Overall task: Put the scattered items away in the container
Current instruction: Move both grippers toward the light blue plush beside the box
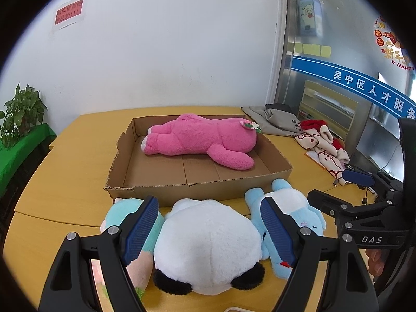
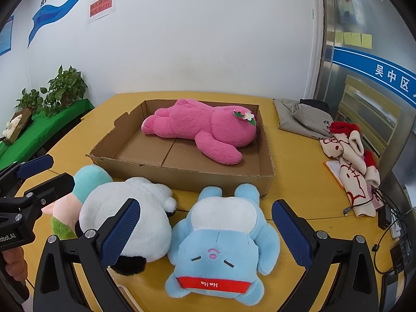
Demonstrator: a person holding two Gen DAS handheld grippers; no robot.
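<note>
A shallow cardboard box [image 1: 166, 191] [image 2: 187, 175] sits mid-table with a pink plush [image 1: 200, 139] [image 2: 205, 128] lying inside it. In front of the box lie a white panda plush [image 1: 208, 244] [image 2: 130, 221], a blue plush [image 1: 293, 208] [image 2: 221, 244] and a teal-and-pink plush [image 1: 117, 213] [image 2: 85, 179]. My left gripper [image 1: 209, 230] is open, its fingers either side of the panda. My right gripper [image 2: 205, 231] is open, its fingers either side of the blue plush.
The yellow table [image 1: 78, 161] holds a grey cloth bag [image 2: 299, 119] and a heap of red-and-cream clothes [image 2: 351, 161] at the right, with cables [image 2: 384, 215] beyond. Potted plants [image 2: 65, 88] stand on a green-covered stand at the left. A white wall is behind.
</note>
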